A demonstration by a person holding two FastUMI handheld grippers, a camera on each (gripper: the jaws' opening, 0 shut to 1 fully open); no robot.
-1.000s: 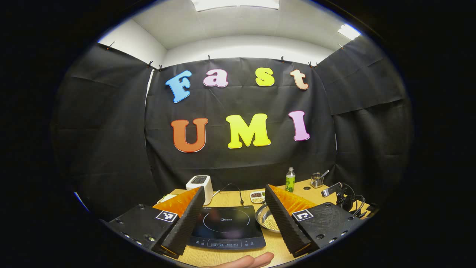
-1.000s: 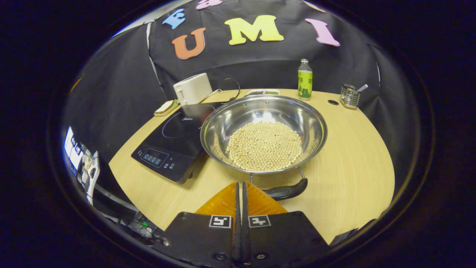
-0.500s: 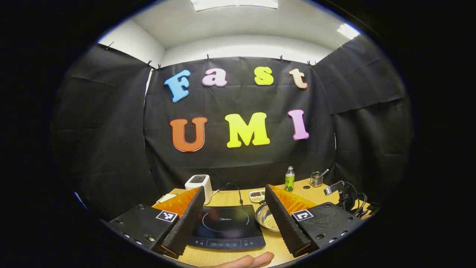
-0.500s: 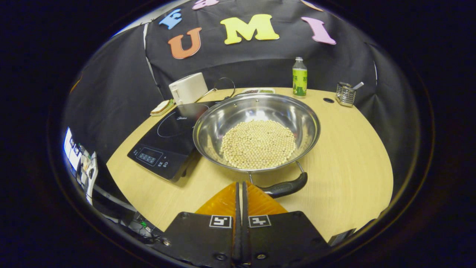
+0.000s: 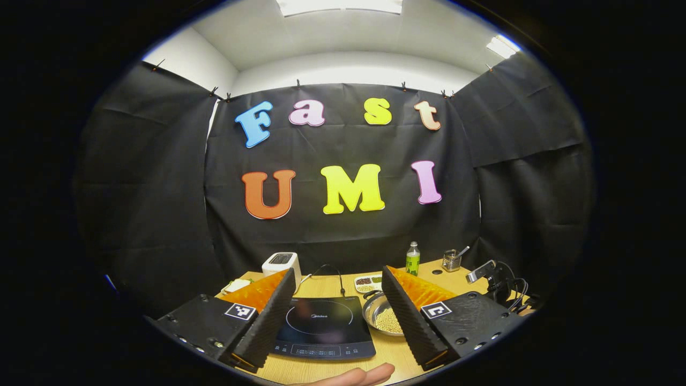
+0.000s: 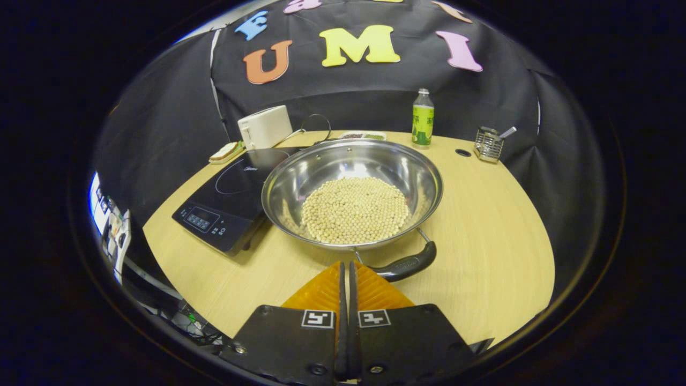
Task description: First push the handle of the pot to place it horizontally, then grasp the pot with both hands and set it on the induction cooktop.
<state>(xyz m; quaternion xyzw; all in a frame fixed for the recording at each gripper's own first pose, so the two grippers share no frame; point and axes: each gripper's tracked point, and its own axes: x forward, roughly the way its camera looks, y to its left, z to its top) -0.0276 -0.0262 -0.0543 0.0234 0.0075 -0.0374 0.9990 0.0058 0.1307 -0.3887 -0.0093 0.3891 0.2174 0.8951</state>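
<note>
Sliding left and away since a second ago, the round steel pot of pale beans (image 6: 352, 193) sits beside the black induction cooktop (image 6: 230, 195). Right gripper (image 6: 345, 268) (fingers pressed together, empty) nudges the black handle (image 6: 404, 265); left gripper (image 5: 337, 284) gapes. Next: level the handle.

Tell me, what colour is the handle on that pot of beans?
Black, on a shiny silver pot. The handle shows best in the right gripper view.

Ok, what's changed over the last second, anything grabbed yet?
Nothing grabbed. The shut right claw has eased back from the pot, whose near handle has swung slightly. The left claw stays open above the induction cooktop.
</note>
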